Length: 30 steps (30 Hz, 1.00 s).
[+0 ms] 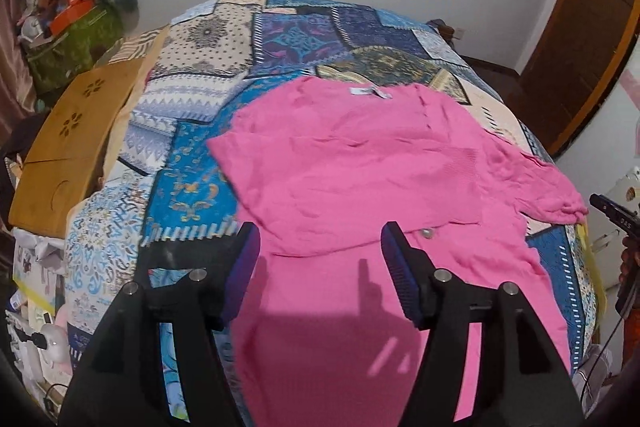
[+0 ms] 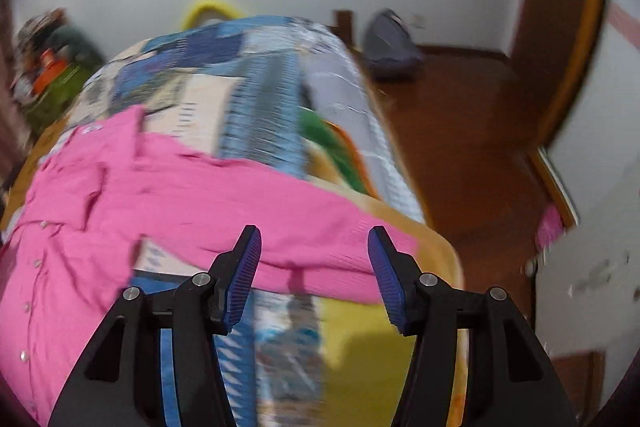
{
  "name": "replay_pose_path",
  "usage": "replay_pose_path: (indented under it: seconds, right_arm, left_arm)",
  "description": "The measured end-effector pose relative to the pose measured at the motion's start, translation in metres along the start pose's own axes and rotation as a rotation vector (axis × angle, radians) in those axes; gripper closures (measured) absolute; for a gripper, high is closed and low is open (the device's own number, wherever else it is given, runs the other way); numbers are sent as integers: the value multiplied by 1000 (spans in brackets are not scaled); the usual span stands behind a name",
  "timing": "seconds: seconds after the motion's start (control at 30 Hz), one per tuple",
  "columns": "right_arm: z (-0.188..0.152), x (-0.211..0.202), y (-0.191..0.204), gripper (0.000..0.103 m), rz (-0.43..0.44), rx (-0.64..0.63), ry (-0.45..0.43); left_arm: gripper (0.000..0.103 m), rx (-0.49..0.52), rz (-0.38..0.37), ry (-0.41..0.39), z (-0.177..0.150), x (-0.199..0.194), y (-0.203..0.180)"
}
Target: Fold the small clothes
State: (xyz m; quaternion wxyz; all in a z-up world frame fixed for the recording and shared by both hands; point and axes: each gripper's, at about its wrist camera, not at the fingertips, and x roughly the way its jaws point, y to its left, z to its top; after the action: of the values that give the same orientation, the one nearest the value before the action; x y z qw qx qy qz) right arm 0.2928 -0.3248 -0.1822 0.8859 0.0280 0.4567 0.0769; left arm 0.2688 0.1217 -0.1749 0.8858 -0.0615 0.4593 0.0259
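The pink button-up shirt (image 1: 360, 163) is lying on the patchwork bedspread (image 1: 208, 75) with one side folded in, its sleeve at three o'clock still spread, while the left claw (image 1: 320, 247) and right claw (image 2: 314, 251) are hovering part-open, holding nothing.

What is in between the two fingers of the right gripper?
In the right wrist view, the pink shirt's long sleeve crosses under the open right gripper, lying on the patchwork bed cover.
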Motion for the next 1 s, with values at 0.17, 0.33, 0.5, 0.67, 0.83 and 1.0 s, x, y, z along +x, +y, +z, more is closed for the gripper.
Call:
replay_pose_path:
  seconds: [0.17,0.33,0.5,0.67,0.83,1.0]
  right_arm:
    - [-9,31,-39,51,19,175,66]
    - [-11,46,-45,54,56,222,62]
    - [-5,38,-37,91,103,194,36]
    - [14,5,-14,94,128,106,-38]
    - [46,-33,33,94,199,7,-121]
    - [79,-55,107,94,281,-135,-177]
  left_arm:
    - [41,36,-2,6,1,3,-17]
    - [41,47,-7,17,1,6,-27]
    - [41,39,-5,9,0,2,-27]
    - [41,35,-6,-3,-3,-4,-24]
    - [41,44,-2,-25,-6,-13,-19]
    - [41,25,-10,-39,-12,-20,-3]
